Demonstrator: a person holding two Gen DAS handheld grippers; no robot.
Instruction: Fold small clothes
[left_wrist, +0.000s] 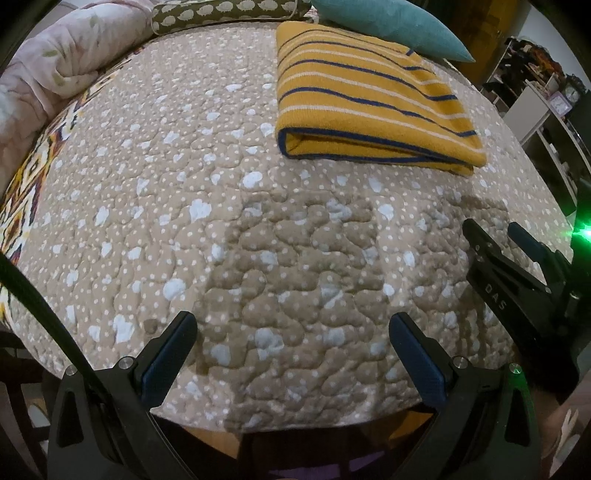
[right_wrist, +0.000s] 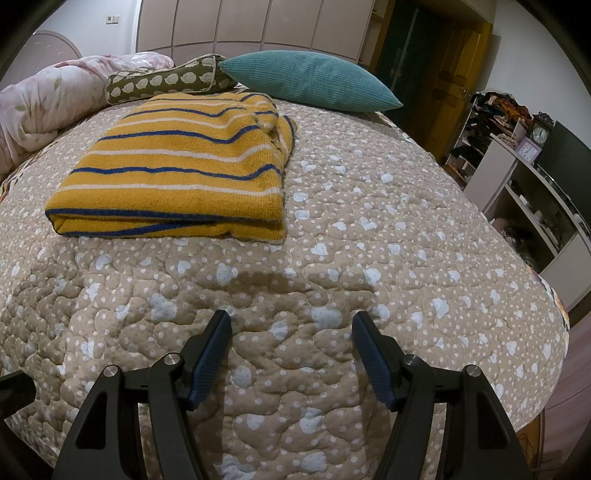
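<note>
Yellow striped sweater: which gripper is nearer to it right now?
Right, slightly. The right gripper sits open just short of the sweater's folded front edge; the left gripper hangs open farther back, left of it. Neither touches it.

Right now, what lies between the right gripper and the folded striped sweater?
Only bare quilt, seen in the right wrist view. The right gripper, open, hovers short of the striped sweater.
</note>
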